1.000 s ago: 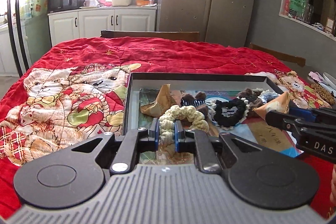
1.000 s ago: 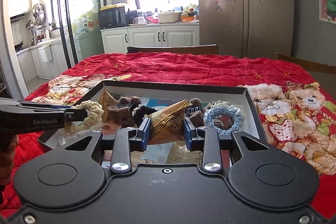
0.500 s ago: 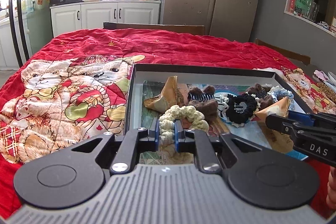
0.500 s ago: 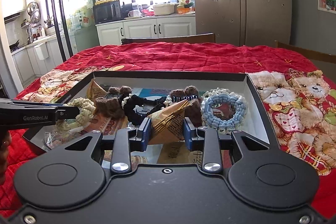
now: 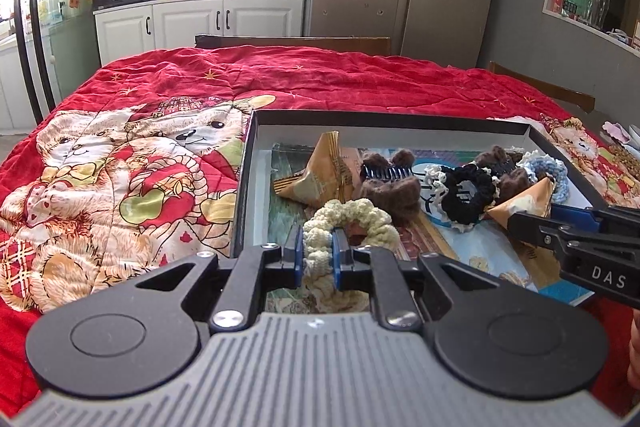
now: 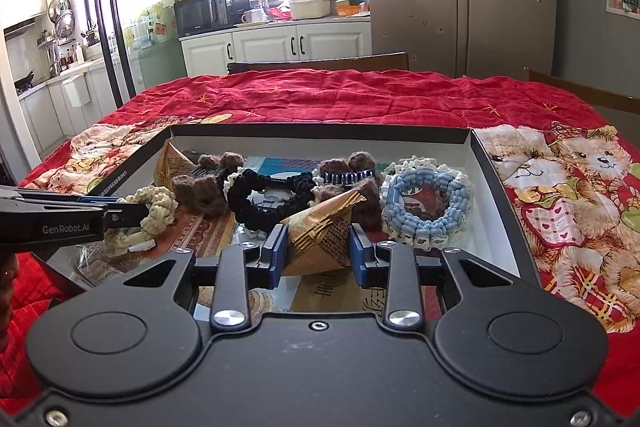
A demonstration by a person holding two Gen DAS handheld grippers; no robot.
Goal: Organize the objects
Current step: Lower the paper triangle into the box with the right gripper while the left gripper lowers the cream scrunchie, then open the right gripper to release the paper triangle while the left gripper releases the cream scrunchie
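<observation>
Each fisheye camera sits just behind its own claw, looking forward and slightly downward, close over the shallow black cardboard tray (image 5: 440, 118) (image 6: 486, 163). The left view covers the tray's left end, the right view its right. Both share the tray's contents, red teddy-bear quilt (image 5: 168, 107) (image 6: 360, 99) and far kitchen.

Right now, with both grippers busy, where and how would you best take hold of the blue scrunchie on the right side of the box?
Grip the near arc of the blue scrunchie, probably from above and the front, one finger in its open centre and one outside. It lies flat as a ring in the box, apart from the wrapped packet that the right gripper holds.
</observation>
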